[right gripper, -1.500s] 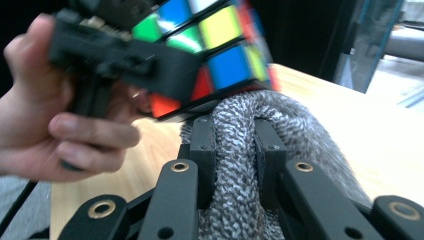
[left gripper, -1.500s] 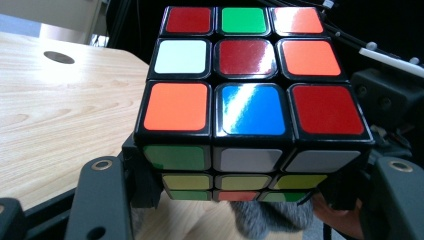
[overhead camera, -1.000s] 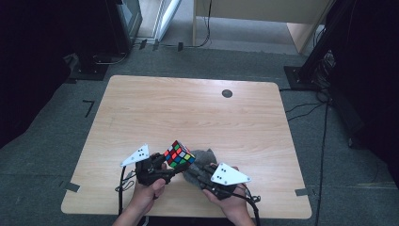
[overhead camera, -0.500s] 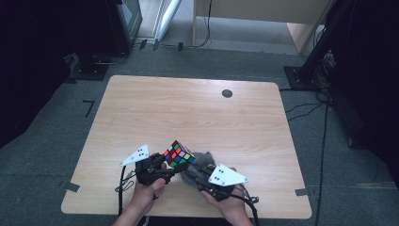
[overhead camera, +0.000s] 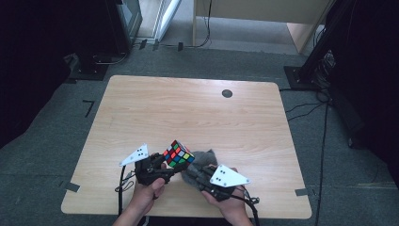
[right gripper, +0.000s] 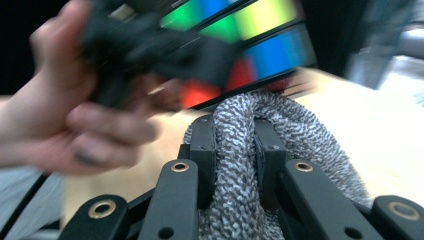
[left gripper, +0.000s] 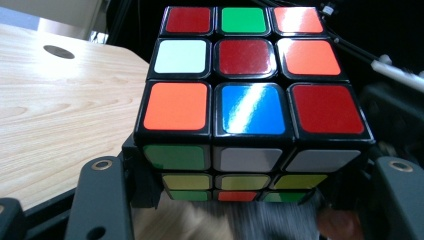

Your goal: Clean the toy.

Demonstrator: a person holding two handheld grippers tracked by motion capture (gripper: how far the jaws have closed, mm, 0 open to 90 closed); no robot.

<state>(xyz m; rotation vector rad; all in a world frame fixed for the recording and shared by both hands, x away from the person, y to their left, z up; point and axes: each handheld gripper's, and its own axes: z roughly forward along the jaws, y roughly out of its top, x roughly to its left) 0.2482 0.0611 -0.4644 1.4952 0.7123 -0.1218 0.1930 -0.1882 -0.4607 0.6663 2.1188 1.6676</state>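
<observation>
Now, my readout, biggest thing first:
Table (overhead camera: pixel 197 108): wooden, bare apart from the work at my near edge.
Cube (overhead camera: pixel 178 153): puzzle cube lifted off the table, tilted, clamped in my left gripper (overhead camera: pixel 157 168).
Cloth (overhead camera: pixel 200 162): grey knit rag bunched tight in my right gripper (right gripper: pixel 235 165), closed on a fold.
Key relation: cloth sits just right of and under the cube, touching its lower face.
Hidden: exact contact patch is blurred; cube's far faces unseen.

A wooden table (overhead camera: pixel 197 113) is standing on grey carpet (overhead camera: pixel 56 141); cables (overhead camera: pixel 306 106) are trailing right, dark stands (overhead camera: pixel 324 42) are flanking, and light is falling from above.
</observation>
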